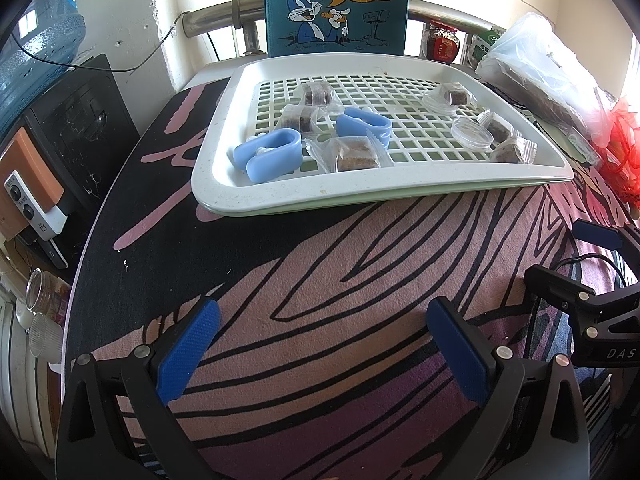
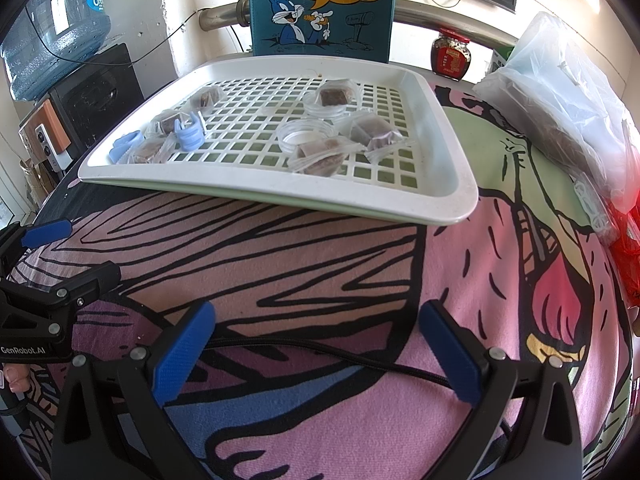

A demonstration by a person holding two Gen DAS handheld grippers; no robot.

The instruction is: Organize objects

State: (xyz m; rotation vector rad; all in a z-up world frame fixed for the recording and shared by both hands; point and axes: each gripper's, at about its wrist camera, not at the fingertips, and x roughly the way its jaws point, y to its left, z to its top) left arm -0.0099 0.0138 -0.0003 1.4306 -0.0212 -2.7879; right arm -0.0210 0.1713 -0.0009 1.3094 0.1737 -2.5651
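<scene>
A white slotted tray [image 1: 224, 196] [image 2: 440, 196] lies on the patterned cloth. On it are several wrapped brown snack cubes [image 1: 354, 154] [image 2: 320, 158], two light blue clips [image 1: 272, 154] [image 2: 190, 136] and two clear round lids [image 1: 472, 132] [image 2: 306, 134]. My left gripper [image 1: 320, 344] is open and empty, low over the cloth in front of the tray. My right gripper [image 2: 316, 344] is open and empty, also in front of the tray. Each gripper shows at the edge of the other's view, the right one [image 1: 568, 264] and the left one [image 2: 68, 252].
A Bugs Bunny box [image 1: 336, 4] [image 2: 320, 4] stands behind the tray. A red-lidded jar [image 2: 450, 56] and plastic bags [image 2: 568, 100] are at the right. A water bottle [image 2: 56, 28] and a dispenser [image 1: 40, 184] are at the left. A black cable [image 2: 320, 356] crosses the cloth.
</scene>
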